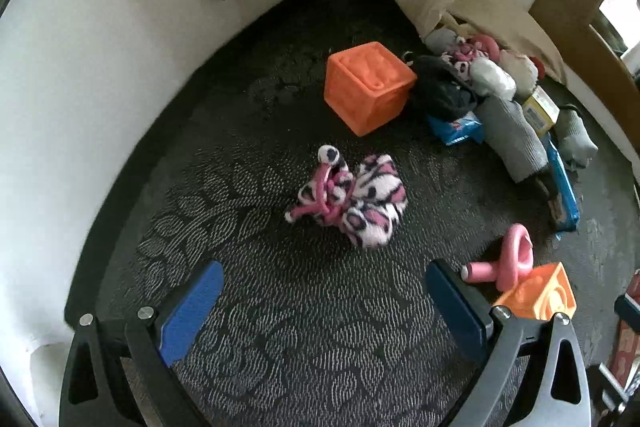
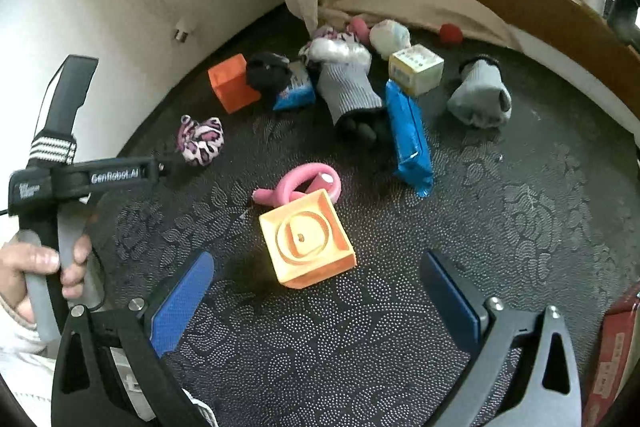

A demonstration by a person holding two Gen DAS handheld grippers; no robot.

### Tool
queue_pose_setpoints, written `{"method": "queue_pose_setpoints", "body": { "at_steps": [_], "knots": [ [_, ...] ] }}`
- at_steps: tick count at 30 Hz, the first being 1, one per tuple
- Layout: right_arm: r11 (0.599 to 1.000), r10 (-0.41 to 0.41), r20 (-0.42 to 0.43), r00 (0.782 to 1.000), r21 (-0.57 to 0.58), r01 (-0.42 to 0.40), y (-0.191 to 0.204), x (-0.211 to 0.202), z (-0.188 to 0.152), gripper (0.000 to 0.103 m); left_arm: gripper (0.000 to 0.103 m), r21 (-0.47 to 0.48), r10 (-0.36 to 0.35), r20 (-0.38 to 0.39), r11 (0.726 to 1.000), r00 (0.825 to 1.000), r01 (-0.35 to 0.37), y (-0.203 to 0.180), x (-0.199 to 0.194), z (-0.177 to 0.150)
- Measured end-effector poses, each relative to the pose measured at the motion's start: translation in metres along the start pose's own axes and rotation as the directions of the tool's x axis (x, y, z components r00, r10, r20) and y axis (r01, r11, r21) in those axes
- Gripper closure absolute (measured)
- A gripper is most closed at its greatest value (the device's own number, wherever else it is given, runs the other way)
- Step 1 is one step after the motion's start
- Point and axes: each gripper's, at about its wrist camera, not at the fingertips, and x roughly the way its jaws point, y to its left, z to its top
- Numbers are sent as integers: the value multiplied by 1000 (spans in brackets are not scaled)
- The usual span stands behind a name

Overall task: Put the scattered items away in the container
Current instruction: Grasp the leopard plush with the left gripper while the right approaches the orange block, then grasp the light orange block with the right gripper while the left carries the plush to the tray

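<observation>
Both tongs hover wide and empty over the scattered things — picking has yet to start.

The left gripper (image 1: 324,307), jaws spread wide, faces the fuzzy pink, black and white scrunchie (image 1: 352,199) lying alone on the dark patterned mat (image 1: 280,347); the right gripper (image 2: 316,303), just as wide, frames the pale orange block (image 2: 306,243), a hard moulded cube touching a smooth pink loop toy (image 2: 304,183). Beyond lie a bright orange cube (image 1: 368,87), a knitted grey glove (image 2: 352,87), a glossy blue packet (image 2: 408,139) and a small box (image 2: 416,69). The container is hard to place — perhaps the red box (image 2: 612,351) at the right edge. Next, I judge, each gripper must drop and close; the soft scrunchie will squash, the cube needs 2 flat faces.
</observation>
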Motion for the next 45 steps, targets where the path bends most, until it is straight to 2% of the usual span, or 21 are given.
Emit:
{"method": "queue_pose_setpoints", "body": {
  "at_steps": [8, 15, 18, 21, 23, 24, 25, 26, 36, 37, 40, 43, 45],
  "knots": [
    [1000, -20, -48, 999, 13, 20, -2, 17, 4, 0, 0, 5, -10, -26, 1000, 1000, 10, 2, 36, 23],
    [999, -35, -70, 997, 20, 37, -3, 25, 8, 0, 0, -36, -77, -67, 997, 995, 74, 4, 55, 31],
    [999, -29, -85, 996, 21, 31, -3, 28, 8, 1, 0, -21, -76, -77, 997, 994, 74, -2, 61, 35],
    [1000, -19, -103, 994, 15, 21, -3, 32, 8, 8, 12, 1, -77, -73, 997, 994, 78, -8, 61, 37],
    [1000, -15, -118, 993, 11, 17, -2, 35, 9, 23, 36, 22, -99, -64, 995, 993, 100, -15, 58, 40],
    [1000, -11, -127, 992, 11, 12, -2, 36, 9, 28, 40, 34, -108, -63, 993, 992, 110, -19, 56, 41],
    [1000, -4, -131, 991, 13, 6, -2, 37, 8, 36, 40, 44, -104, -62, 993, 993, 107, -22, 55, 41],
    [1000, 2, -136, 991, 15, 0, -3, 38, 8, 37, 41, 54, -95, -59, 994, 994, 98, -24, 54, 42],
    [1000, 28, -139, 990, 12, -27, -1, 37, 10, 37, 42, 22, -117, -65, 993, 991, 119, -18, 41, 39],
    [999, 34, -141, 989, 5, -33, 1, 37, 10, 36, 42, 22, -116, -63, 993, 991, 118, -19, 38, 38],
    [998, 44, -152, 987, -28, -49, 6, 37, 9, 23, 42, 23, -114, -55, 993, 992, 115, -22, 29, 32],
    [996, 43, -169, 985, -65, -54, 12, 40, 7, 23, 42, 24, -111, -47, 993, 993, 112, -26, 21, 27],
    [995, 15, -180, 984, -91, -31, 13, 46, 7, 23, 42, 24, -110, -41, 994, 993, 111, -28, 15, 23]
  ]
}}
